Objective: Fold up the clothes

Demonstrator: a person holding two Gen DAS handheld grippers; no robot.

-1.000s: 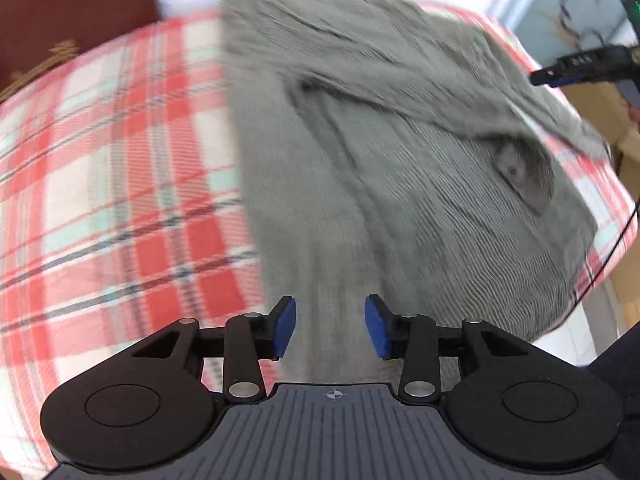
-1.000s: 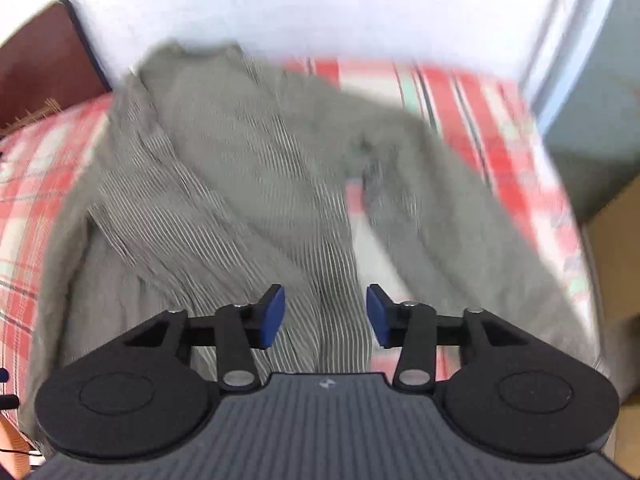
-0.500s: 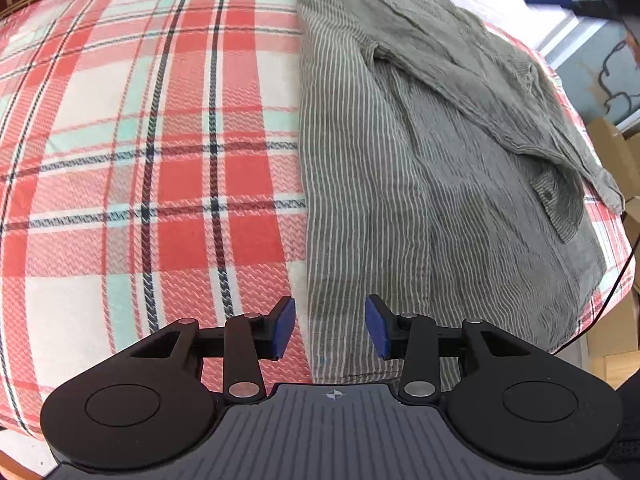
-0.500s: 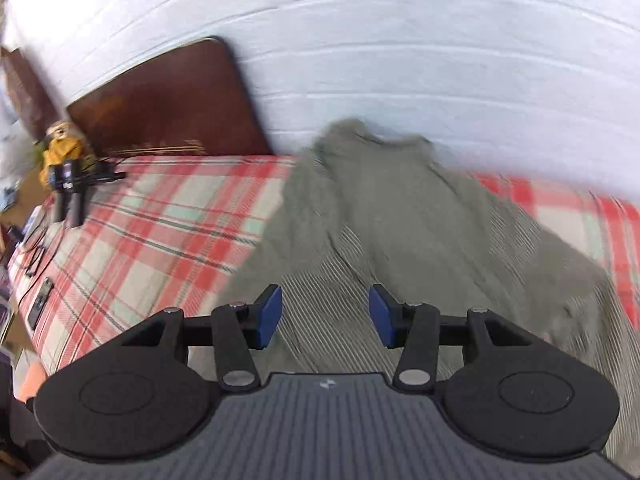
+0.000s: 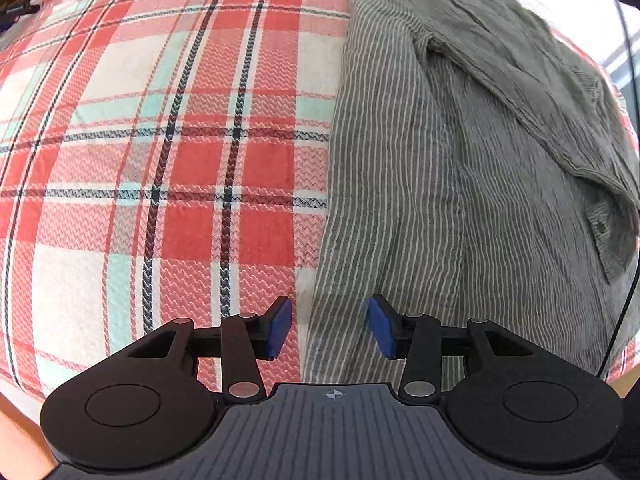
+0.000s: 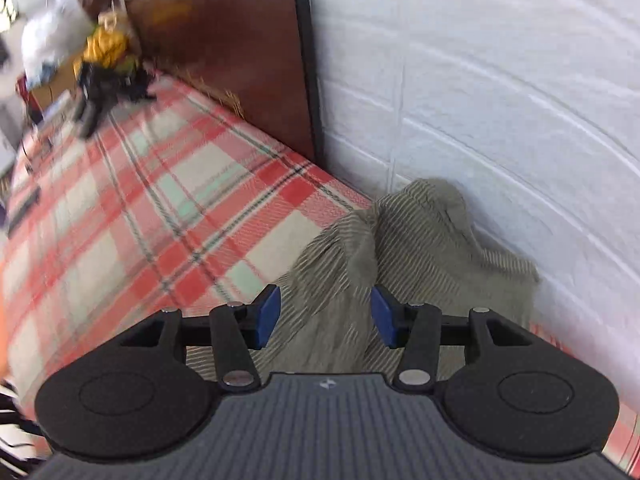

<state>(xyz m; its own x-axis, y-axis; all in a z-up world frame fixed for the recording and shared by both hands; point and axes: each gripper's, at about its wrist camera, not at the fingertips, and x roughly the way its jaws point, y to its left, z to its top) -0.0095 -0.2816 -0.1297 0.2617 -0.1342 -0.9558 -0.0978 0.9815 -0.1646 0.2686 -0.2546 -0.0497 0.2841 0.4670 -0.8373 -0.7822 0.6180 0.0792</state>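
Shirt [image 5: 440, 184] below parted left gripper [image 5: 328, 326]

no readable text, labels, brands, numbers or signs in either view

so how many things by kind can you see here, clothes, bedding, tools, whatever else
Clothes: 1, grey striped shirt
Bedding: 1, plaid sheet
Tools: 2, left tool and right tool
Headboard: 1, brown headboard
Blurred clutter at the far end of the bed: cannot count
Total: 5
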